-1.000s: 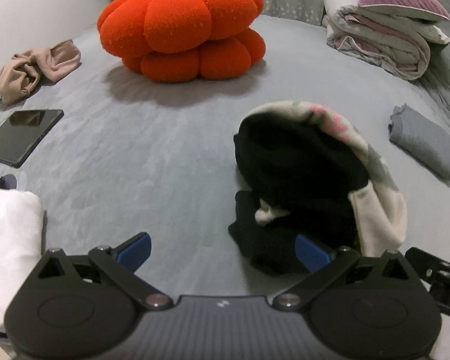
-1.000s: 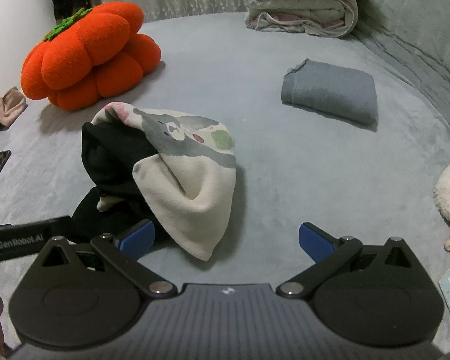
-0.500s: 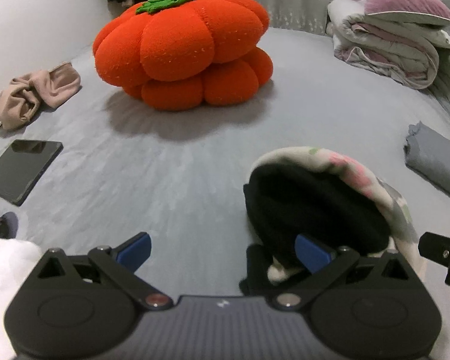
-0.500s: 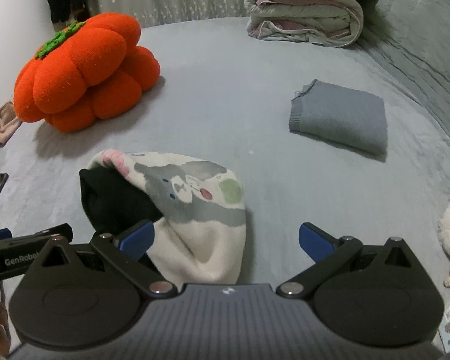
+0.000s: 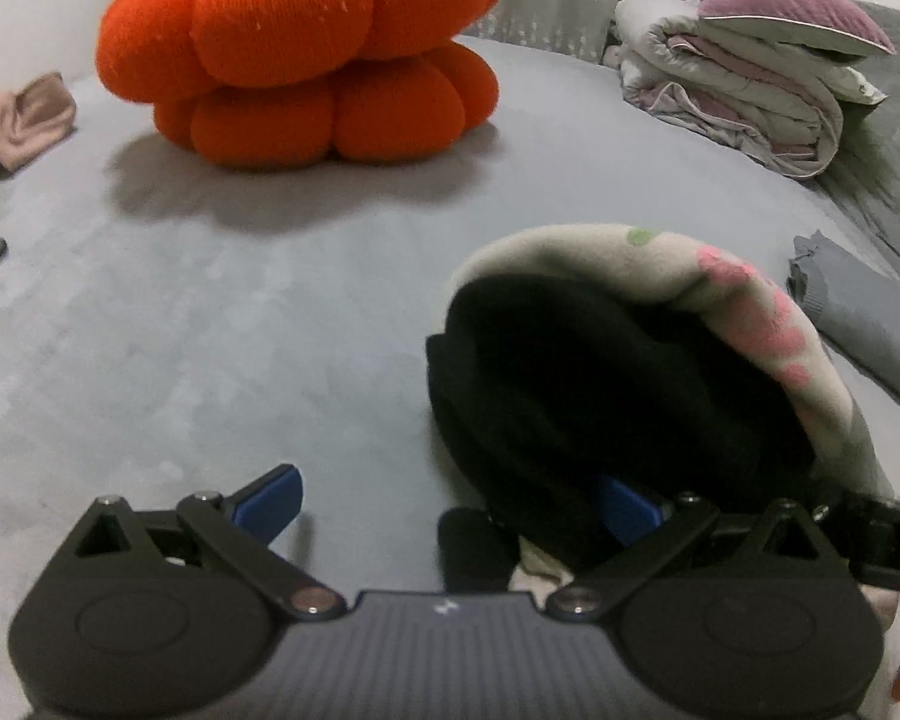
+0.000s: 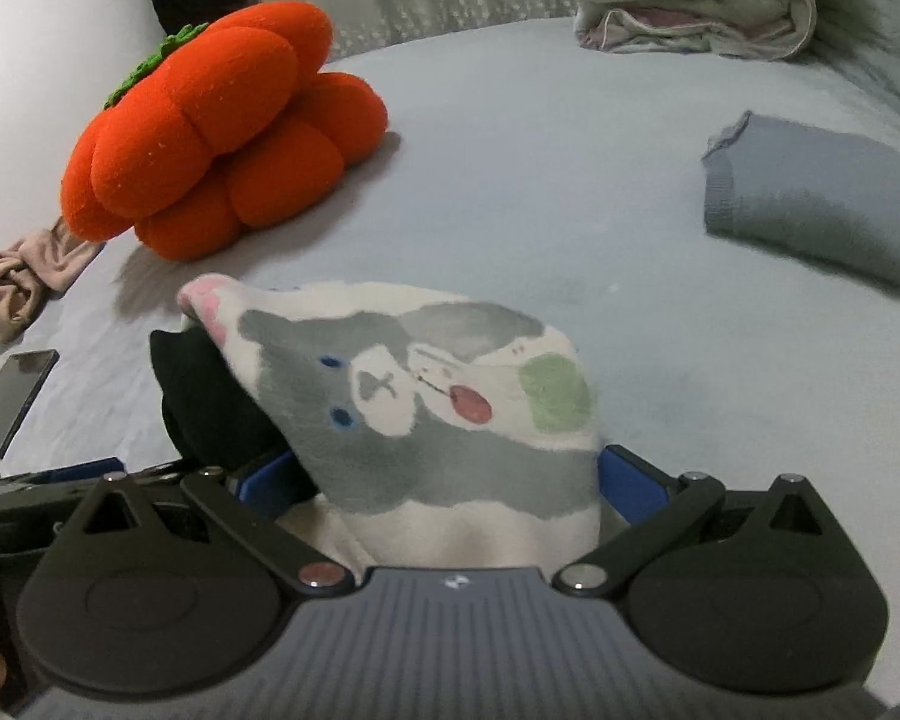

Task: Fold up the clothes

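Right now the right gripper [image 6: 450, 483] has its jaws spread wide with the garment [image 6: 426, 402] bulging up between them, the cream printed face filling the gap from one blue pad to the other; whether either pad presses the cloth I cannot tell. The left gripper [image 5: 450, 504] is equally spread, and only its right finger is buried in the black lining, so the bundle lies right of its centre line. On the bed [image 5: 210, 330] the garment sits at the near edge, its long axis running near to far, black side left, print side right. By my reading the right gripper is squarely on it and better placed to close.
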